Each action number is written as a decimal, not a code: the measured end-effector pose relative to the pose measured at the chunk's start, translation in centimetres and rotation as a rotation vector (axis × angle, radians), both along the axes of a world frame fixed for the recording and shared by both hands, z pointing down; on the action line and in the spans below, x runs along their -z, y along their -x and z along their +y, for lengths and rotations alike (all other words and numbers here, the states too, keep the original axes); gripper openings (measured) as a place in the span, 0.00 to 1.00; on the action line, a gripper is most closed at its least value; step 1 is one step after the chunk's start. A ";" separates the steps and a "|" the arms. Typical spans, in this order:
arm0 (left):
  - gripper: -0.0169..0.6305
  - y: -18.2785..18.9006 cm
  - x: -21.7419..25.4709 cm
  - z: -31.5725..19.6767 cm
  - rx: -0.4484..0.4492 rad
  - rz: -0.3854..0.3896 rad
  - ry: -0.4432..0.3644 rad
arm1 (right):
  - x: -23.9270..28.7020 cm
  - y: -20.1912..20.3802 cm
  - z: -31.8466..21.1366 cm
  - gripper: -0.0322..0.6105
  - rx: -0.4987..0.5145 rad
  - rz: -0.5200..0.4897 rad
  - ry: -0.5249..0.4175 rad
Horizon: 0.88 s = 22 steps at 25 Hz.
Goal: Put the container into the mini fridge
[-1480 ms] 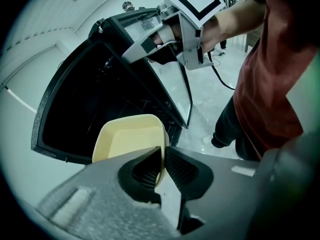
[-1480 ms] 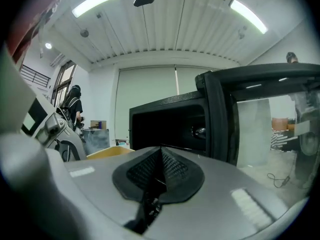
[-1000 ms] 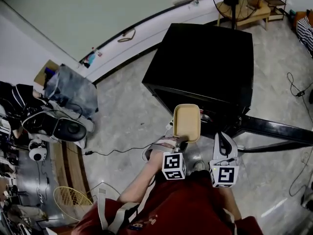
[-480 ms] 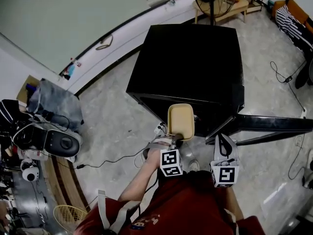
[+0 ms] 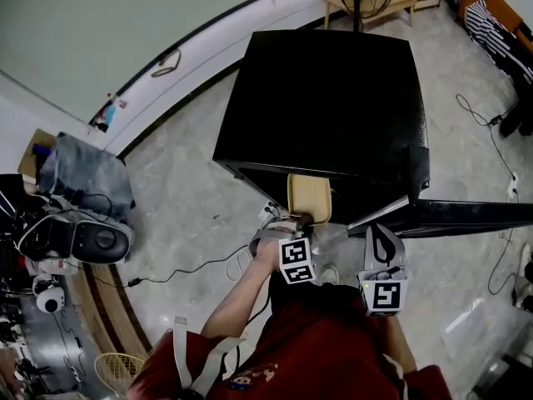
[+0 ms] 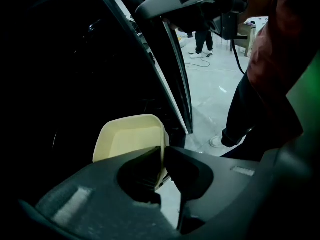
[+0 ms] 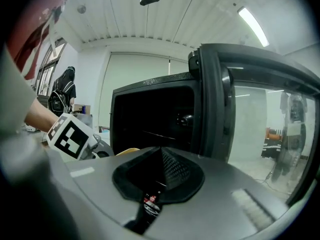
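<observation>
Now left gripper point(image 6: 162, 159) jaws clamp the container point(image 6: 131, 140), aimed lengthwise into the fridge point(image 5: 333, 98); right gripper point(image 7: 161, 154) closed.

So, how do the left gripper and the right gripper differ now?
The left gripper is shut on the container; the right gripper is shut on nothing. The left gripper reaches toward the mini fridge opening; the right gripper sits further back, beside the open door. Both face the fridge.

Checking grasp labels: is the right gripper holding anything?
No: the right gripper has its jaws together with nothing between them, while the container is clamped by its rim in the left gripper.
</observation>
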<state>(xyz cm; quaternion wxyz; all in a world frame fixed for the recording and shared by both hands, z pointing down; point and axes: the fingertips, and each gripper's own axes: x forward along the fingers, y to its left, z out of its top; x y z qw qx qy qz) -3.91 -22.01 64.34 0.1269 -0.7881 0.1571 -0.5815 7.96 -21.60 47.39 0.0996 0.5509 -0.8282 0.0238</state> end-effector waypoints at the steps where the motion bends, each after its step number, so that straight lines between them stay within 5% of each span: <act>1: 0.08 0.1 -0.3 -0.5 -0.001 -0.002 -0.002 | 0.0 0.2 0.0 0.05 0.000 0.004 -0.001; 22: 0.09 -0.6 -4.4 -9.1 -0.001 -0.015 -0.002 | -1.5 1.2 -0.3 0.05 -0.012 0.039 0.038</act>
